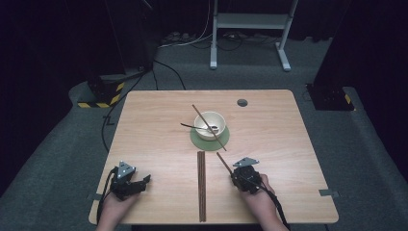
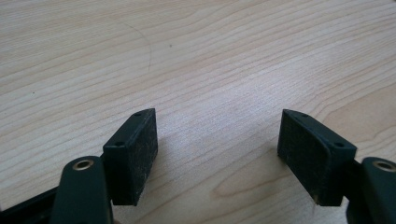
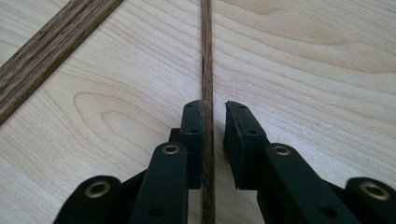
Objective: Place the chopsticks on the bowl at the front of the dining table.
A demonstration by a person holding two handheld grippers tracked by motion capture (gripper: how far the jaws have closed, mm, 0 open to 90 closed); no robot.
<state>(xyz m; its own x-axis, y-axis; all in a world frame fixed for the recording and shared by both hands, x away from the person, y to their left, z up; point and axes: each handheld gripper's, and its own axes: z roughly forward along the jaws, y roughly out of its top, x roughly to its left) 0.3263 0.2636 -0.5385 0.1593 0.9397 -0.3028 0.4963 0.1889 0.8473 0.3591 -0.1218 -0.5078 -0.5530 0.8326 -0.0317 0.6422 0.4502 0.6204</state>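
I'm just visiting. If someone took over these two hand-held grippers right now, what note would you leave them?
Left gripper: jaws wide open over bare wooden table, holding nothing.
Right gripper: jaws nearly closed around the thin brown wooden stick; a gap shows at one pad, so not yet pinched.
A similar stick already leans in the white bowl on the round green mat.
Two wider wooden strips lie mid-table, untouched.
Left, probably: pinch this stick, lift it, carry it to the bowl.
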